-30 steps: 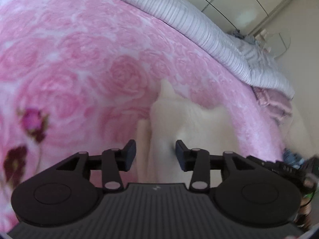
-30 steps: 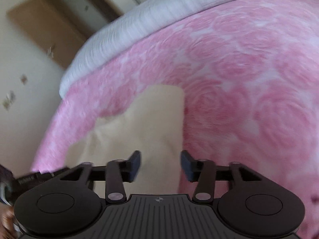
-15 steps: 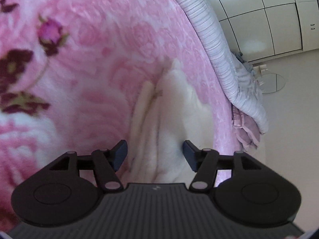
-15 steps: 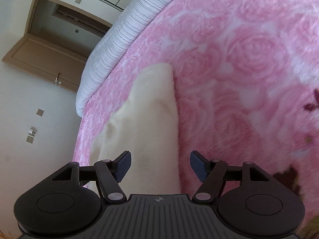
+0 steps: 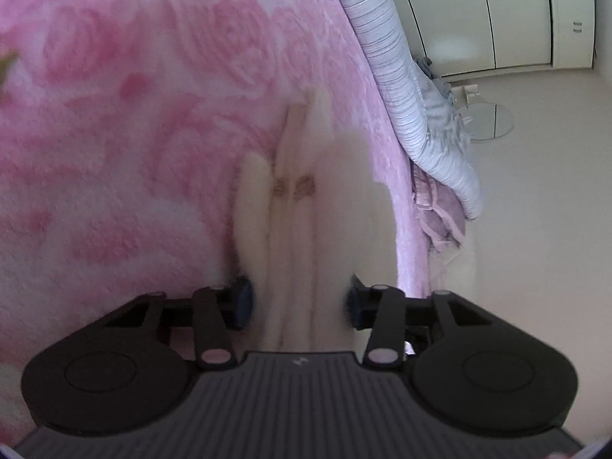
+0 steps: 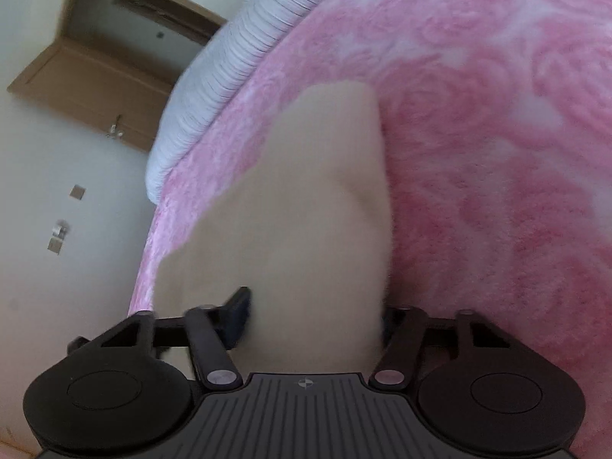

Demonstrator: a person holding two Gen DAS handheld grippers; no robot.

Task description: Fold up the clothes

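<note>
Left wrist view: cream garment (image 5: pixel 306 229), bunched in long soft folds, two small brownish marks on one fold, lying on the pink rose-patterned blanket (image 5: pixel 134 134) of the bed, near its edge. My left hand-held gripper (image 5: pixel 298 302) has its fingers spread wide, one on each side of the folds; the cloth runs between them, and blur keeps me from telling whether either pad touches it. Garment's near end is cut off behind the gripper body.

Right wrist view: same garment (image 6: pixel 306 210), here a broad smooth flap with one crease, its far corner resting on the blanket (image 6: pixel 497 134). My right hand-held gripper (image 6: pixel 315 317) is likewise released, fingers apart astride the cloth; its right pad is mostly hidden by the fabric edge.

Beyond: striped grey-white duvet (image 5: pixel 401 76) along the blanket's far side, a lilac ruffled cloth (image 5: pixel 440 214) at its end, pale wardrobe doors (image 5: pixel 497 19), a wooden door (image 6: pixel 88 76), blurred.
</note>
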